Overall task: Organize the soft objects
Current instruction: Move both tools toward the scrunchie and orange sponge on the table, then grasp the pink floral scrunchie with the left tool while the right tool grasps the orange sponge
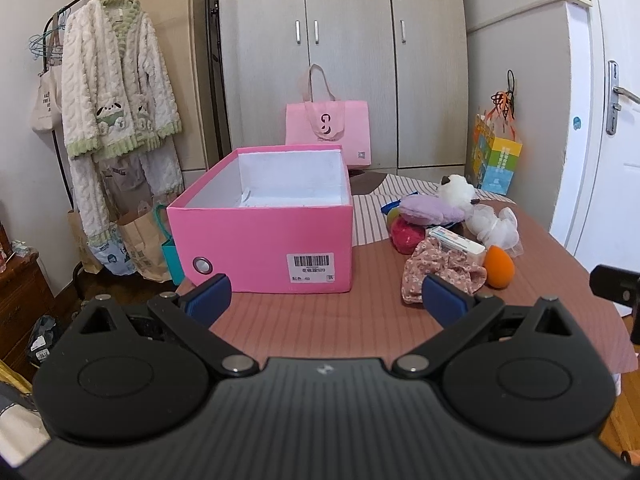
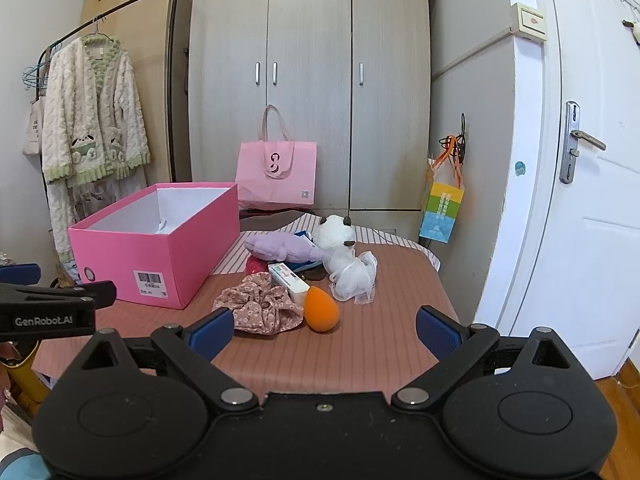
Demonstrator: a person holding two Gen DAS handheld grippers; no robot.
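Observation:
An open pink box (image 1: 264, 240) (image 2: 160, 256) with a white, bare inside stands on the brown striped table (image 1: 340, 320) (image 2: 360, 344). To its right lies a pile of soft things: a floral scrunchie (image 1: 436, 270) (image 2: 260, 306), an orange sponge egg (image 1: 499, 266) (image 2: 321, 309), a white mesh puff (image 1: 496, 226) (image 2: 354, 274), a purple plush (image 1: 428, 208) (image 2: 280, 250), a white plush (image 1: 456, 188) (image 2: 334, 232) and a small white carton (image 1: 454, 242) (image 2: 288, 278). My left gripper (image 1: 326, 300) is open in front of the box. My right gripper (image 2: 324, 330) is open just short of the scrunchie and sponge.
A pink tote bag (image 1: 328, 128) (image 2: 276, 176) leans against the grey wardrobe (image 2: 312, 80) behind the table. A clothes rack with a fluffy robe (image 1: 116, 92) (image 2: 92, 120) stands at left. A white door (image 2: 580, 180) is at right, with a colourful paper bag (image 2: 442, 212) hanging beside it.

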